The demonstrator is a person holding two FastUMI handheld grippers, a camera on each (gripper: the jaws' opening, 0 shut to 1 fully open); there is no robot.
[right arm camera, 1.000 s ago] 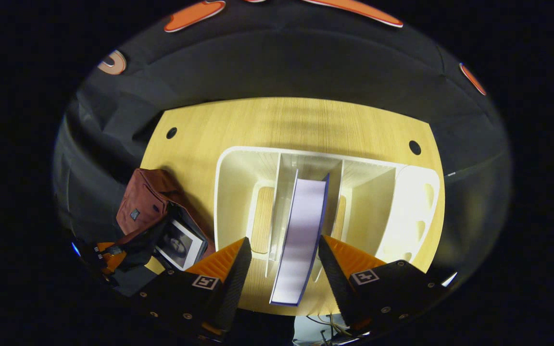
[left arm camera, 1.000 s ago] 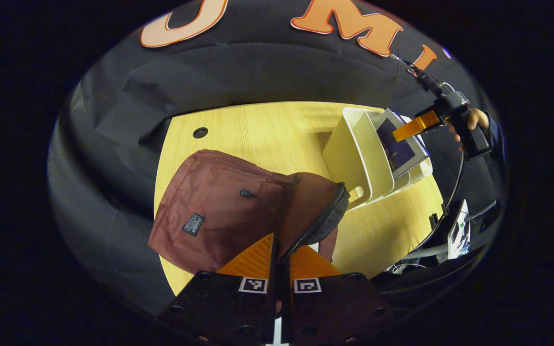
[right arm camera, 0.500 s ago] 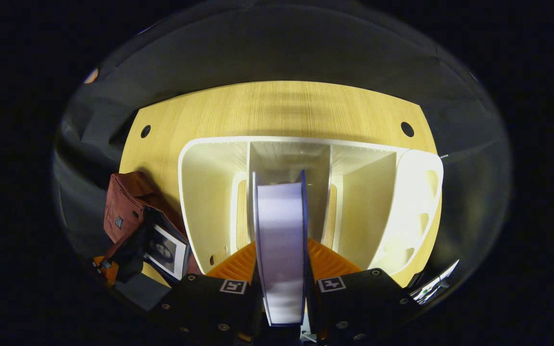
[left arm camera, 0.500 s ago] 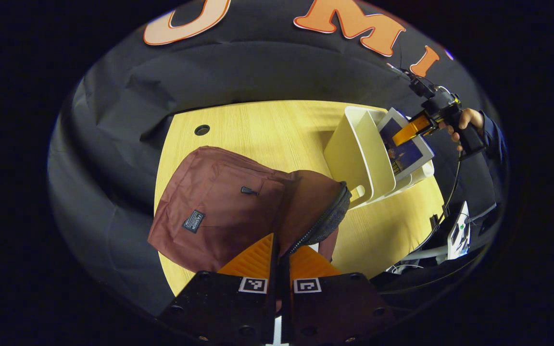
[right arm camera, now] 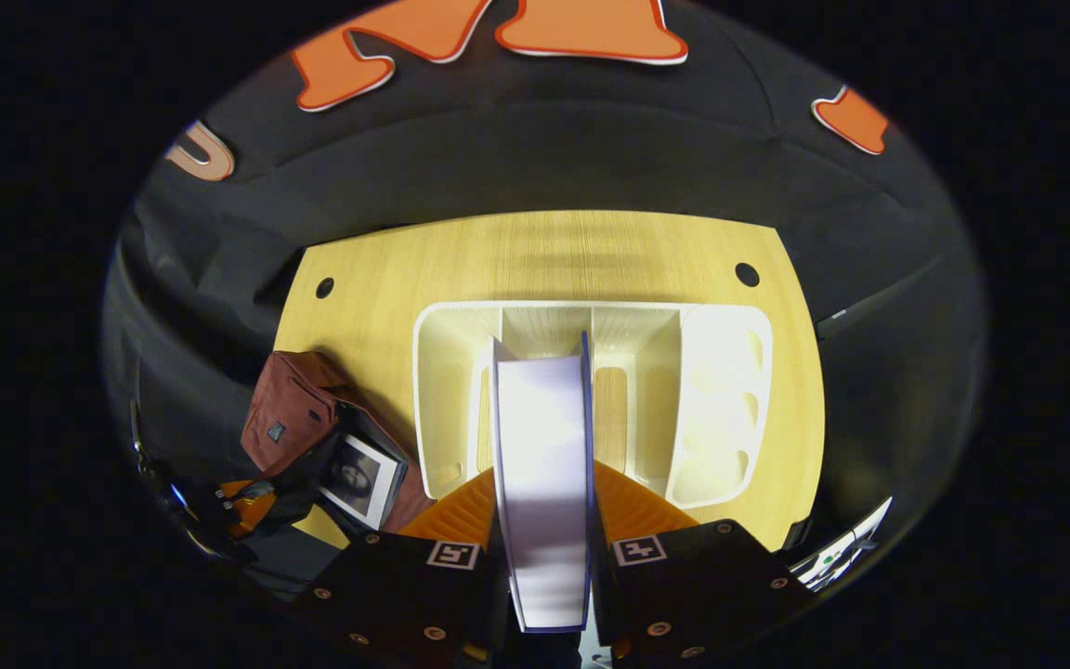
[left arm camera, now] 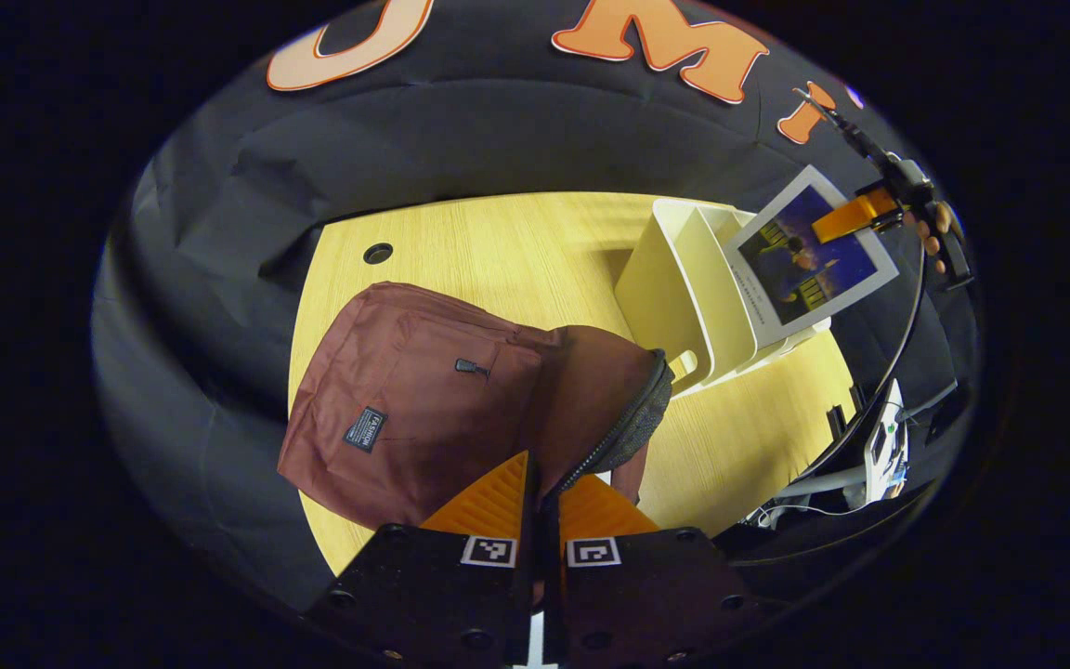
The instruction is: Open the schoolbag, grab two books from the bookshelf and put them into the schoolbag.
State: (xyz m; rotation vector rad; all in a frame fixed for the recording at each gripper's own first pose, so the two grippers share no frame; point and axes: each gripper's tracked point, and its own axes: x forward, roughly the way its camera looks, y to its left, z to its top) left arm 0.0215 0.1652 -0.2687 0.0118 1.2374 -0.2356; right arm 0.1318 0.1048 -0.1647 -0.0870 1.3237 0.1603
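My left gripper (left arm camera: 536, 469) is shut on the zip edge of the maroon schoolbag's (left arm camera: 424, 400) raised flap, holding the bag open on the wooden table. In the right gripper view the bag (right arm camera: 289, 413) lies at the left with one book (right arm camera: 360, 469) standing in its mouth. My right gripper (right arm camera: 544, 476) is shut on a blue-covered book (right arm camera: 542, 418), seen edge-on with its white pages facing me. That book (left arm camera: 809, 255) hangs clear above the white bookshelf (left arm camera: 674, 288), gripped at its top corner by the right gripper (left arm camera: 846, 216).
The bookshelf (right arm camera: 716, 390) has several upright dividers and stands at the table's right half. Round cable holes (right arm camera: 746, 274) mark the table's (left arm camera: 498, 242) far corners. Cables and a white device (left arm camera: 883, 446) sit past the table's right edge, below a hand (left arm camera: 932, 226).
My right gripper closed on the book and lifted it up out of the bookshelf. The left gripper kept its hold on the bag flap, almost still.
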